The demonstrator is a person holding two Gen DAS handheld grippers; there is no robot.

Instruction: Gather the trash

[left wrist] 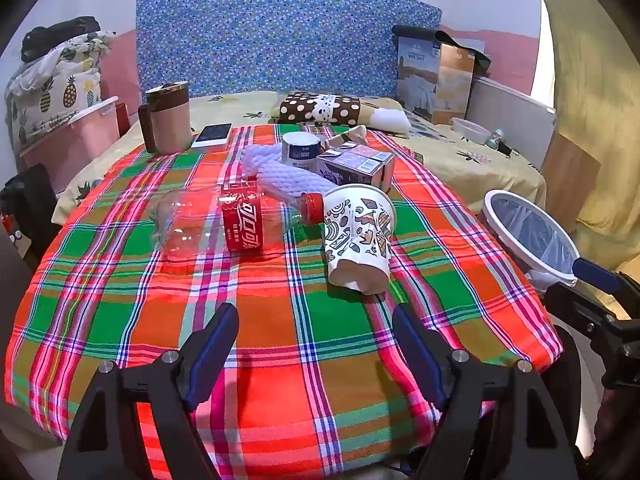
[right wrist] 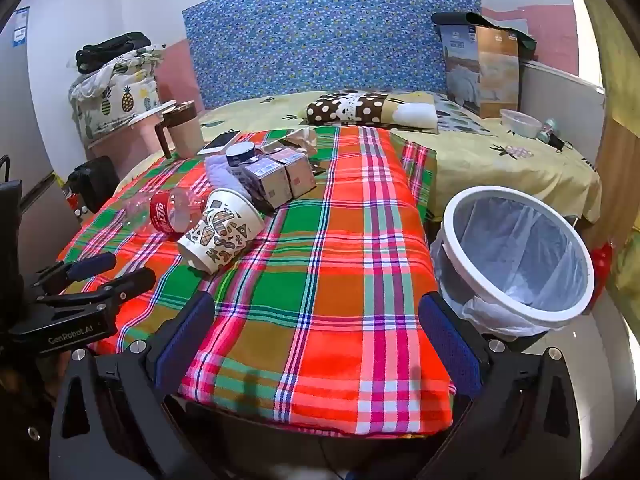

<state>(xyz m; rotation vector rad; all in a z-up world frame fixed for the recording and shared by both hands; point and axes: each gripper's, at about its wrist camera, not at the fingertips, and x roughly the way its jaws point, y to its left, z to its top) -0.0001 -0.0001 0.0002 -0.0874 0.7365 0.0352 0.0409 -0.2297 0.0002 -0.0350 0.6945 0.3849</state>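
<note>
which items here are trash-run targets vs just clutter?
Job:
- paper cup, on its side
- cola bottle, on its side
- foam net
- small cartons
- white tub
- lined bin

Clutter:
- mug
- phone
- pillow
- plaid cloth

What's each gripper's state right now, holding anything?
Left gripper: open, empty, over the plaid cloth.
Right gripper: open, empty, beside the trash bin.

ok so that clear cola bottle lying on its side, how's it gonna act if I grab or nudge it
The cola bottle looks empty, so probably light. It lies on its side on the plaid cloth, so a nudge may roll it. Its thin clear wall may dent and slip in a squeeze.
</note>
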